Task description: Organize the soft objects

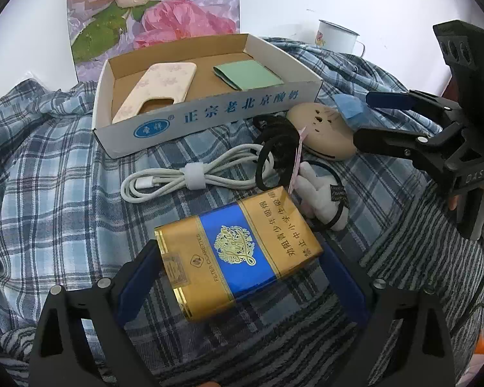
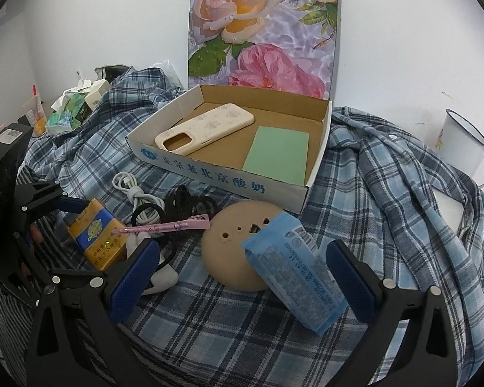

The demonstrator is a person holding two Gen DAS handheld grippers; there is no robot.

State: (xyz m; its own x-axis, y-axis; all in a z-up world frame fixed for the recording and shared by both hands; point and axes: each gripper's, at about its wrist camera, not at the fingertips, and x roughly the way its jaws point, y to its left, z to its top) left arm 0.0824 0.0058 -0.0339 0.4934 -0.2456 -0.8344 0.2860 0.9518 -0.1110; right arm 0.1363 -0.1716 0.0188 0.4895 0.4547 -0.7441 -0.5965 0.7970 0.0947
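Plaid shirt (image 2: 387, 193) background; only right view shows pink clip (image 2: 167, 226). Glossy cigarette pack (image 1: 238, 254) between released left tool (image 1: 242, 277); right tool (image 2: 242, 277) released around blue packet (image 2: 297, 274).

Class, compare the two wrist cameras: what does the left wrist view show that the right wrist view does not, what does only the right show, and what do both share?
Only the left wrist view shows the white cable's full length with its strap.

Only the right wrist view shows the pink pen plainly, the printed face of the blue packet, and clutter far left.

Both show the cardboard box holding a phone case and green card, the gold cigarette pack, round tan disc, black hair ties, plaid cloth and enamel mug.
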